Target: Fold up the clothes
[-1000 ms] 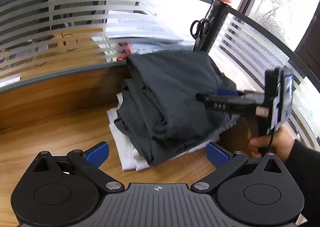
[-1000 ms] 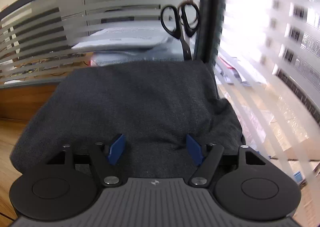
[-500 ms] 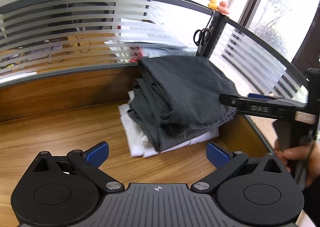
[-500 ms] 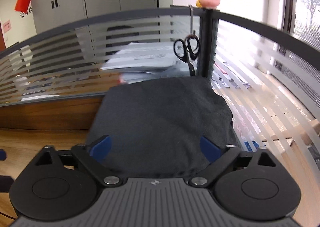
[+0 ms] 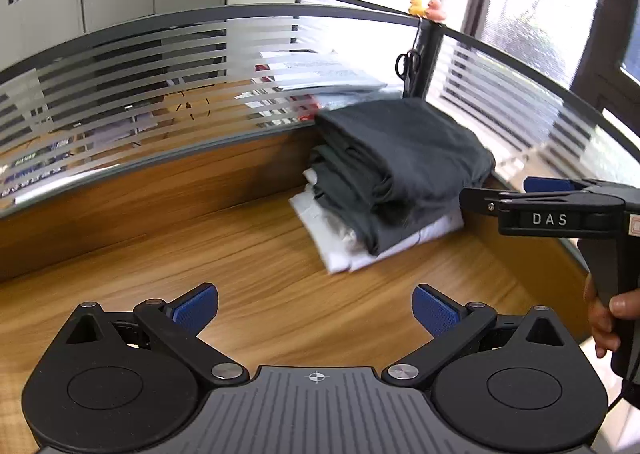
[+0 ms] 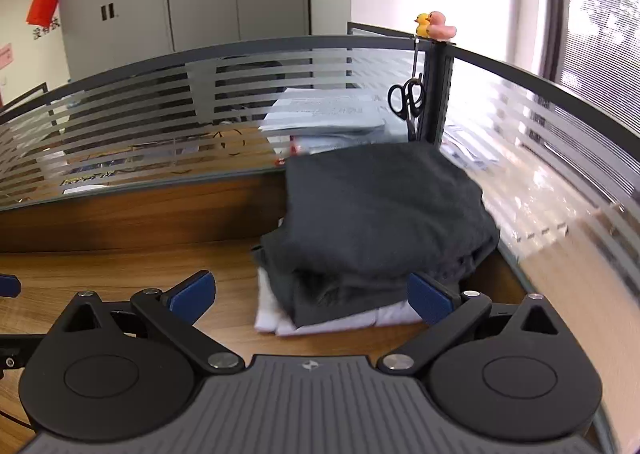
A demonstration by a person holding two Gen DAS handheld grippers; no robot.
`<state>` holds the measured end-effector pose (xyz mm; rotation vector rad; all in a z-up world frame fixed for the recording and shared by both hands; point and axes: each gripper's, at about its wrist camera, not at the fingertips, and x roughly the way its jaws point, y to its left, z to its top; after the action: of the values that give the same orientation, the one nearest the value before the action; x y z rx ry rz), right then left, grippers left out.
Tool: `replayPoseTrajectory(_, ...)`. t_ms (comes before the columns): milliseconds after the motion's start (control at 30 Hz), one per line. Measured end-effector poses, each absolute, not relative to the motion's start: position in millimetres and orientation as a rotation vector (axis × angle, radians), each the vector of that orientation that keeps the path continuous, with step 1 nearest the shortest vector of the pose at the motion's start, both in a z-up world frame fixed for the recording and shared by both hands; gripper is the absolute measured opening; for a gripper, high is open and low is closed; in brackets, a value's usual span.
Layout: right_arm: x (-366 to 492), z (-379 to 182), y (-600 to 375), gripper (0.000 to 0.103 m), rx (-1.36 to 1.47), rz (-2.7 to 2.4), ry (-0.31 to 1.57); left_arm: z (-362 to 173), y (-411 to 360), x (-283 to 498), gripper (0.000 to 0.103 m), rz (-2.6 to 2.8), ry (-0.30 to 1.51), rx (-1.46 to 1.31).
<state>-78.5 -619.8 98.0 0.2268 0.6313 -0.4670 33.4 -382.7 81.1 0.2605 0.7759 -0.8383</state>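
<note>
A stack of folded clothes sits in the desk's far right corner: dark grey garments (image 5: 400, 158) (image 6: 380, 214) on top of folded white ones (image 5: 340, 250) (image 6: 332, 322). My left gripper (image 5: 316, 308) is open over bare wood, well short of the stack. My right gripper (image 6: 310, 296) is open too, just in front of the stack and holding nothing; its blue right pad (image 6: 428, 300) overlaps the pile's near edge in the picture. In the left wrist view the right gripper (image 5: 504, 196) shows from the side, held by a hand (image 5: 604, 318), its tips beside the stack.
The wooden desk (image 5: 200, 254) is fenced by a striped frosted glass partition (image 5: 120, 94) (image 6: 160, 126). Black scissors (image 6: 406, 98) hang on the corner post, with two rubber ducks (image 6: 434, 26) on top. Papers lie behind the glass.
The right gripper opened wide and let go of the dark garment, then pulled back and up from the stack. The left gripper also drew back, so the stack looks smaller and farther.
</note>
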Motion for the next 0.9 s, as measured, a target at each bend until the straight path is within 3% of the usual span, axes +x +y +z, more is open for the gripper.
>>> replayPoseTrajectory(567, -85, 75, -449, 0.103, 0.332, -0.623, 0.622, 53, -237, 35, 0.103, -0.772, 0.770, 0.335)
replayPoseTrajectory(900, -85, 64, -402, 0.103, 0.381, -0.669, 0.631, 39, -204, 36, 0.103, -0.750, 0.794, 0.337)
